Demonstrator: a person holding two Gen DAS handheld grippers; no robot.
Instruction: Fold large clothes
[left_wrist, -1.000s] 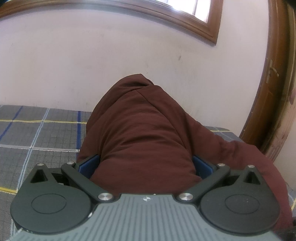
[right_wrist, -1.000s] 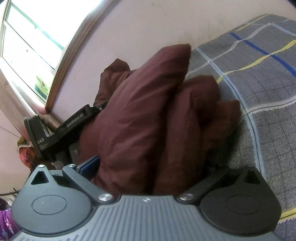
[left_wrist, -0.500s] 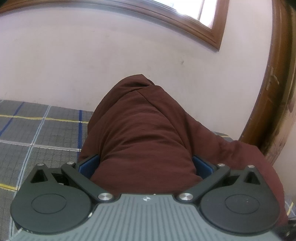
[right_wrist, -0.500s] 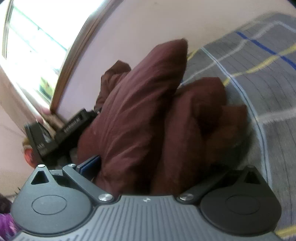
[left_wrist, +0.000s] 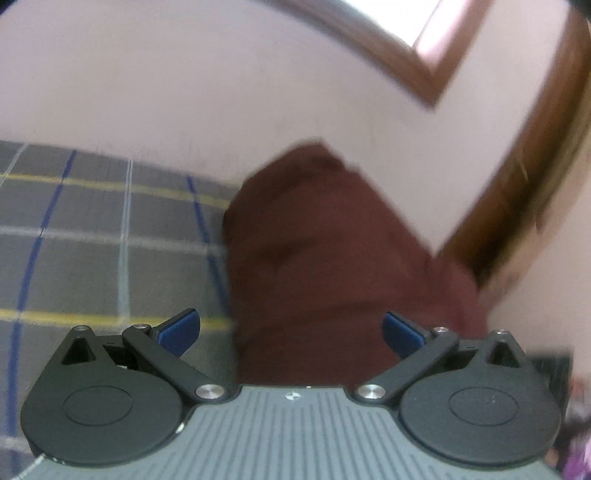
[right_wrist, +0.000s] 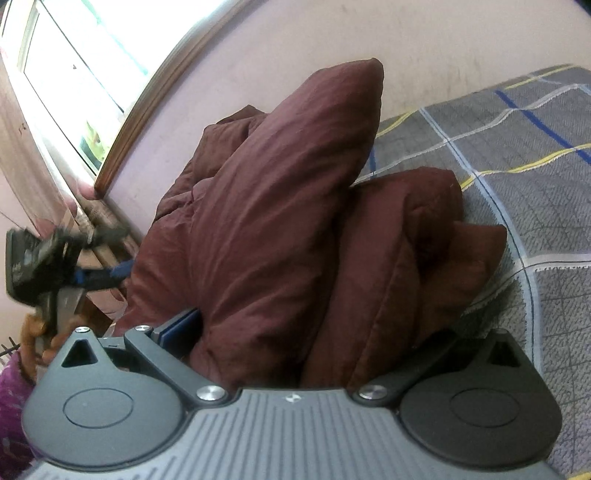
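- Maroon cotton garment (right_wrist: 280, 221), thick and bunched into several layers, sits on the grey checked bedspread with blue and yellow lines (right_wrist: 517, 155), close to the pale pink wall (right_wrist: 443, 44) under the wood-framed window (right_wrist: 66, 74).
- Right gripper (right_wrist: 295, 328) is clamped on a fat fold of the cloth: fabric fills the whole gap between its blue pads, and one layer stands up in a peak above the rest.
- Left gripper (left_wrist: 291, 332) has its jaws spread wide; the left blue pad (left_wrist: 181, 328) stands clear of the cloth with bedspread showing behind it, and the right one lies at the cloth's edge, so I judge it is holding nothing. From the right wrist view it shows as a blurred black shape (right_wrist: 48, 266) beside the garment, near the window.
- Progress, as a judgement: the garment is gathered into a compact stack of folds, so most folding looks done; the pile is lumpy and uneven, and setting down, squaring and flattening seem to remain.
- Against the frames half a second and a second back: the left gripper then gripped the cloth, fabric packed between its pads. Now it has let go, its view has swung and blurred, and more bedspread is visible. The right gripper's hold looks unchanged.
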